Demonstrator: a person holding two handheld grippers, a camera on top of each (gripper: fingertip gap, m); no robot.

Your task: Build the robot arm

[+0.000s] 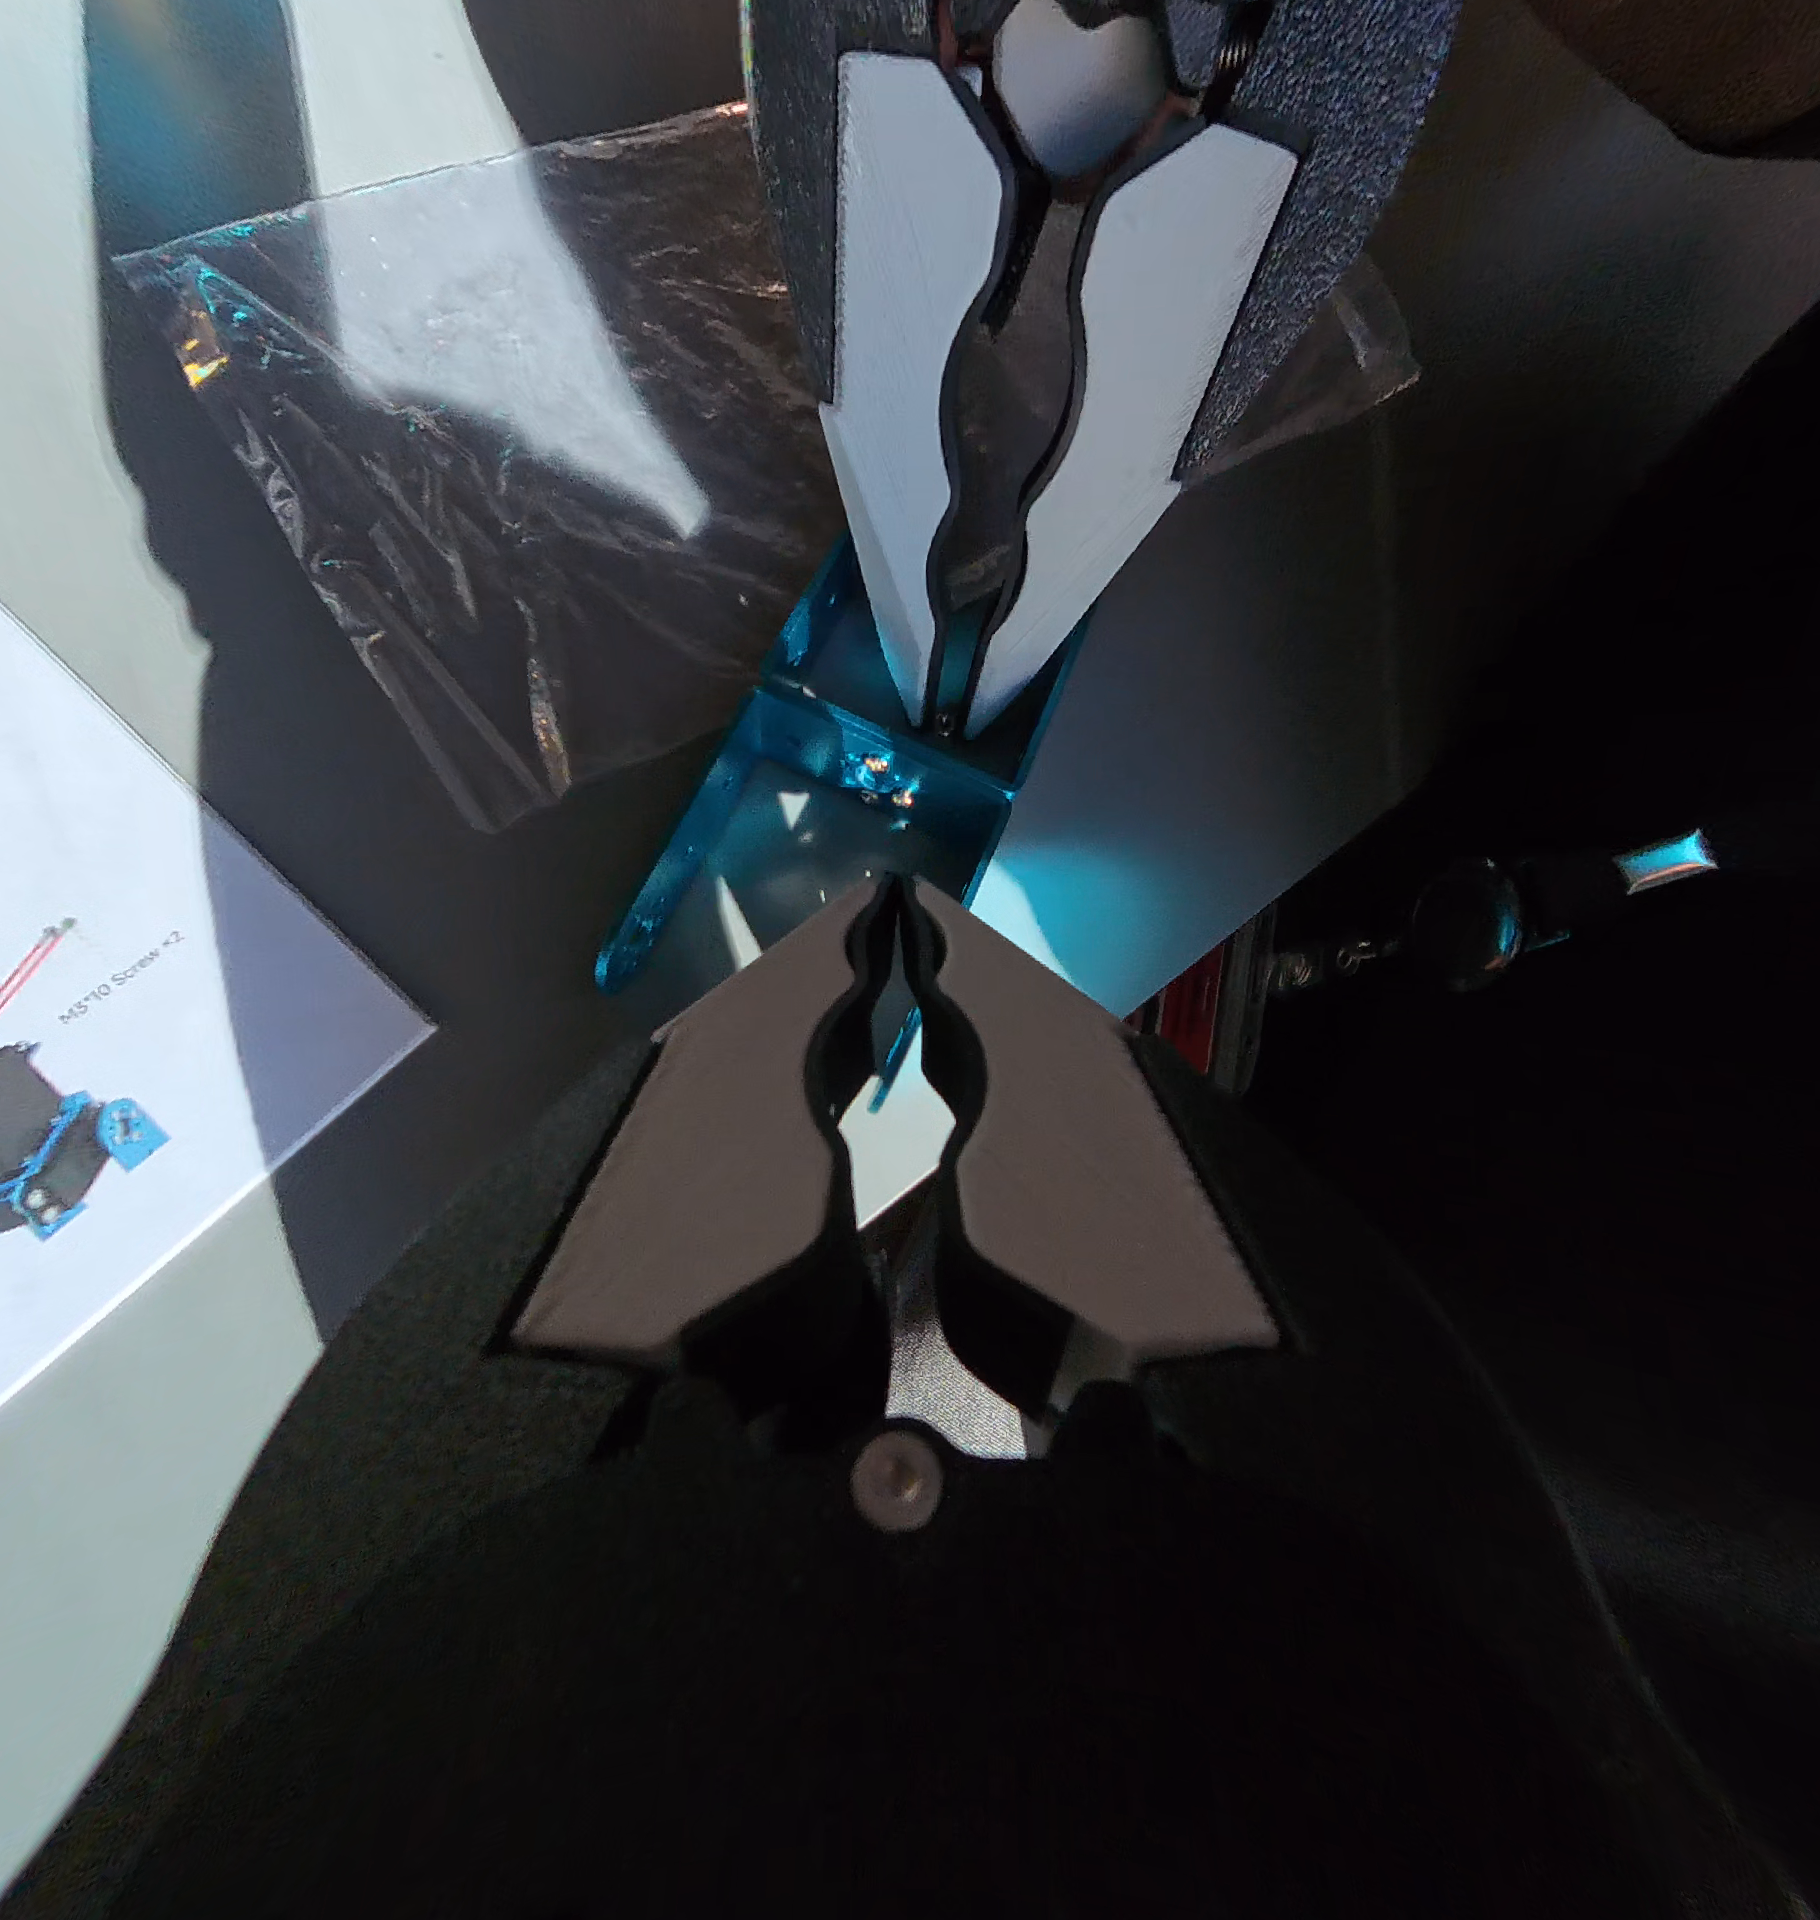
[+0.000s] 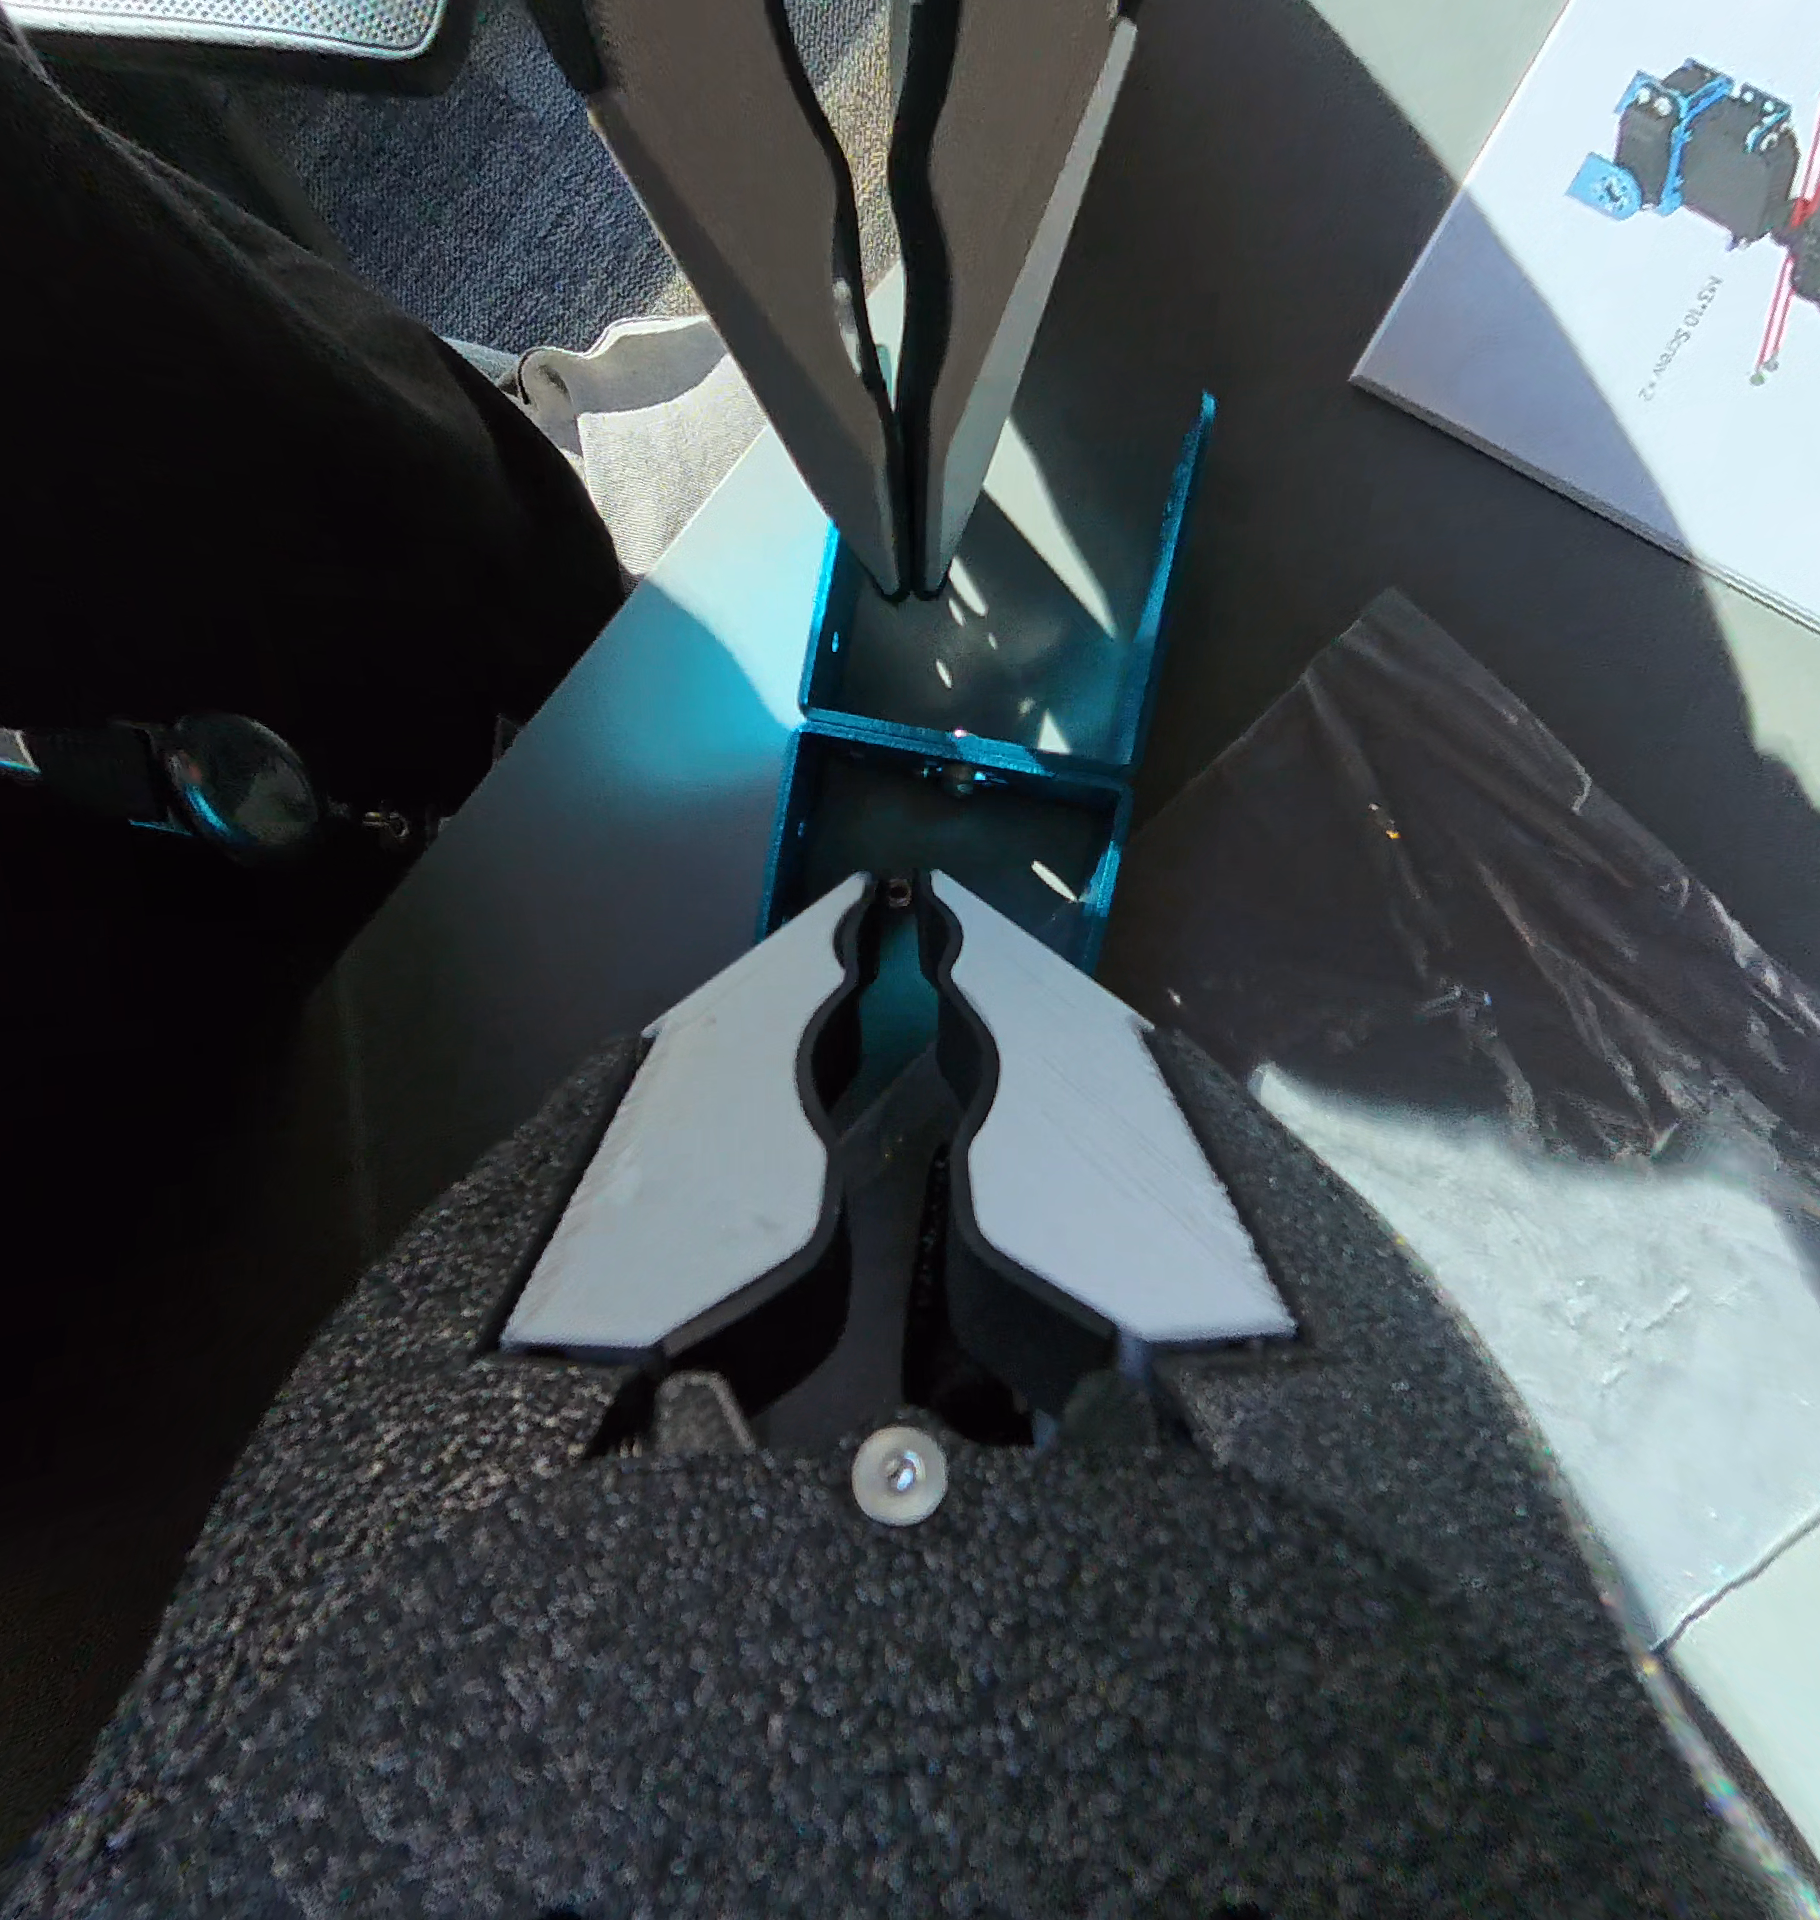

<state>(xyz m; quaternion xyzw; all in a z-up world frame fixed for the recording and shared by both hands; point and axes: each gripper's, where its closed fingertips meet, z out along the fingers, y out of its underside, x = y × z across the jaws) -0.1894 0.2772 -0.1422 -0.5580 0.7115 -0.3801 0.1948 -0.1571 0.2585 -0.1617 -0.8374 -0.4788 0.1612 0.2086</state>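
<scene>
A blue metal bracket assembly (image 1: 833, 769), two U-shaped pieces back to back, rests on the pale table between my two grippers. My left gripper (image 1: 898, 885) is shut on one side wall of the near U-piece, and blue metal shows between its fingers. My right gripper (image 2: 898, 885) points at the opposite U-piece (image 2: 989, 748) and is shut on a small dark screw (image 2: 895, 891) at its tips. It holds the screw just inside the bracket, near the joining wall. The right gripper also shows at the top of the left wrist view (image 1: 944, 717), and the left gripper at the top of the right wrist view (image 2: 911, 590).
A printed instruction sheet (image 1: 75, 1039) lies at the left, also in the right wrist view (image 2: 1664, 260). A crumpled clear plastic bag (image 1: 449, 468) lies beside the bracket. A person in dark clothing with a badge reel (image 2: 241, 779) sits at the table's edge. Left tips to right tips: about 5 centimeters.
</scene>
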